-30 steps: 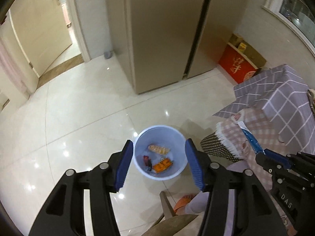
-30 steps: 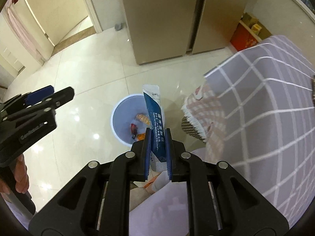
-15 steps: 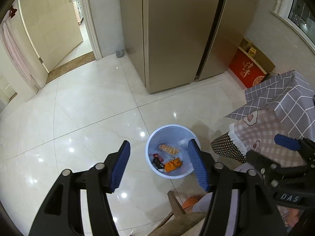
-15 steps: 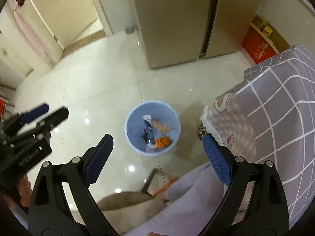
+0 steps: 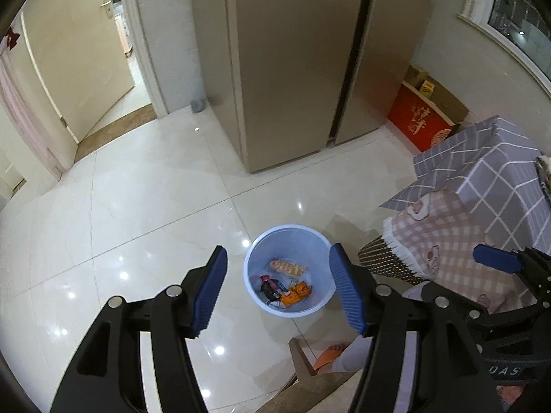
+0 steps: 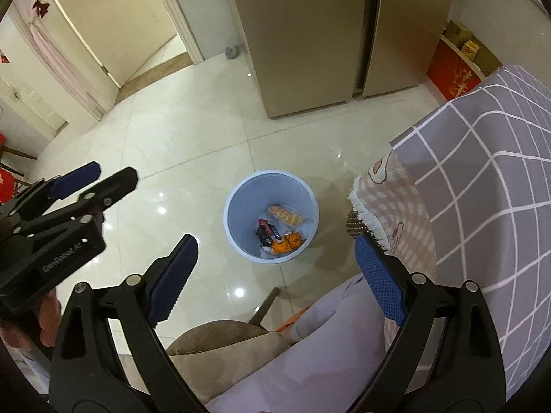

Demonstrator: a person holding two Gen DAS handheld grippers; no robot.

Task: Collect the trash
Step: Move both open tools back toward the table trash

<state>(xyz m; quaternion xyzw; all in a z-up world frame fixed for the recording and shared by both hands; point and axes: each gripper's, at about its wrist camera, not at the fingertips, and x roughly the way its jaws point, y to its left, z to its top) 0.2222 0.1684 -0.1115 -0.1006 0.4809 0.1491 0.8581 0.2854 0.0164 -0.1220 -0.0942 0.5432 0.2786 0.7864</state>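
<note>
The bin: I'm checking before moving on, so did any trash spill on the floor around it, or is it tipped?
Nothing stands out. The blue bin stands upright on the floor tiles, the wrappers lie inside it, and no litter shows around it.

"DAS" on right claw (image 5: 496, 265); "GenRobot" on left claw (image 6: 100, 180)

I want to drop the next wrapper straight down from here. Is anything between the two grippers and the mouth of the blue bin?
Nothing visible is. The blue bin stands open on the floor with no lid, holding only wrappers at its bottom. The right gripper and left gripper are both open and empty above it. The tablecloth hangs beside the bin, not over it.
</note>
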